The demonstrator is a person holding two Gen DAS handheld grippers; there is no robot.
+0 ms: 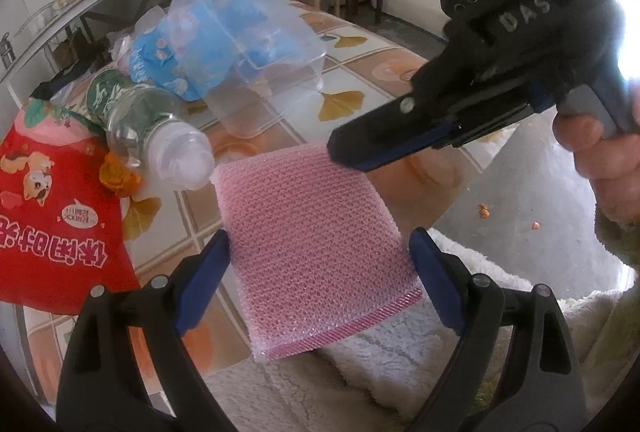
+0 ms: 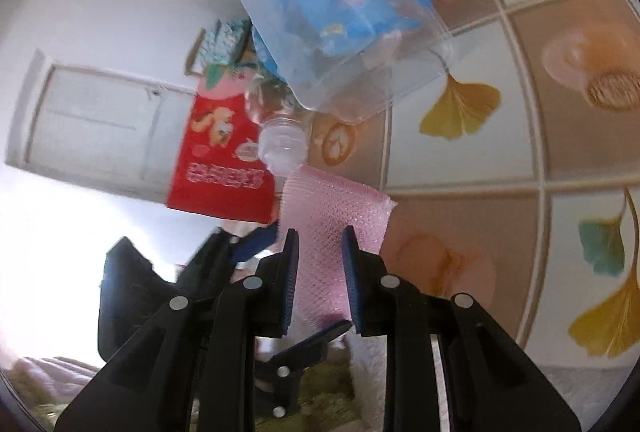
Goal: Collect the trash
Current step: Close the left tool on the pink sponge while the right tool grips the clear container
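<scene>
We find no trash collected yet: the pink bubble pouch point(image 1: 316, 252), bottle point(image 1: 156, 124), red bag point(image 1: 52, 216) and clear container point(image 1: 256, 52) all lie on the table point(image 1: 400, 44). The left gripper point(image 1: 320, 264) is wide around the pouch; the right gripper point(image 2: 320, 272) is narrow and holds nothing.

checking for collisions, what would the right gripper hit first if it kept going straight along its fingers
Probably the pink mesh-textured pouch: it lies directly between and ahead of the right gripper fingers. Beyond it sits the clear plastic bottle's cap end, though depth is unclear.

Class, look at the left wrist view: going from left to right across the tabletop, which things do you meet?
Red snack bag → plastic bottle → pink mesh pad → right gripper.
</scene>
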